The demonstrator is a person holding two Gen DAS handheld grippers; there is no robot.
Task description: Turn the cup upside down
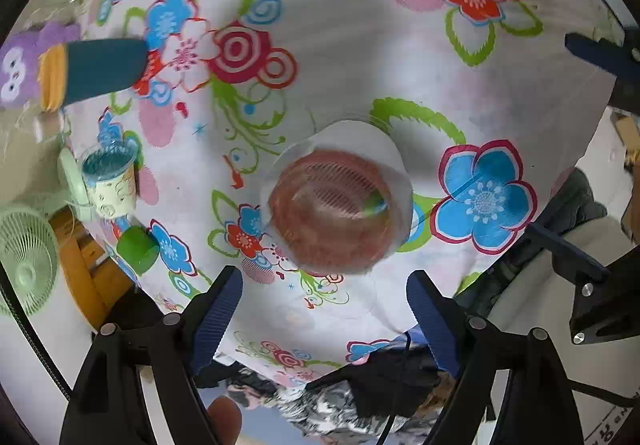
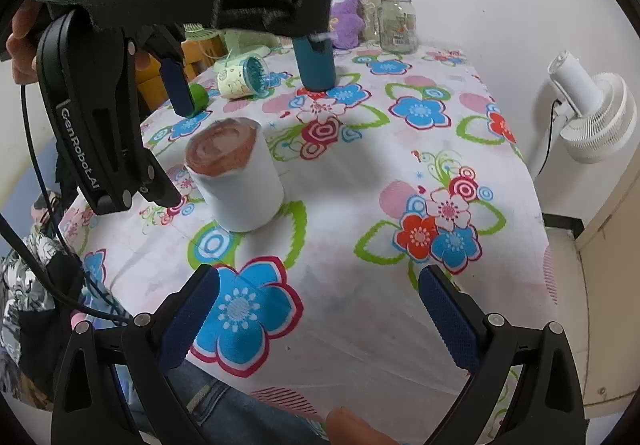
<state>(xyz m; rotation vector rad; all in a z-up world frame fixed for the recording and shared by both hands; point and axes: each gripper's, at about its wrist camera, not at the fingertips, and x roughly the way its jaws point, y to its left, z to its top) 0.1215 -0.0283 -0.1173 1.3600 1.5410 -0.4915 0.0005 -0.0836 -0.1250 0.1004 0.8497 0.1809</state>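
Note:
A white cup (image 2: 240, 185) with a reddish-brown top face stands on the flowered tablecloth (image 2: 360, 149), wider end down. From above in the left wrist view the cup (image 1: 336, 209) shows its reddish round face. My left gripper (image 1: 324, 321) is open and empty, hovering above the cup; it also shows in the right wrist view (image 2: 176, 149), its fingers apart over and left of the cup. My right gripper (image 2: 316, 321) is open and empty, near the table's front edge, apart from the cup.
A dark teal cylinder (image 2: 316, 65), a tipped patterned cup (image 2: 240, 79), a green ball (image 2: 199, 96), a glass jar (image 2: 397, 23) and a purple plush toy (image 2: 345, 11) sit at the table's far side. A white fan (image 2: 592, 113) stands right of the table.

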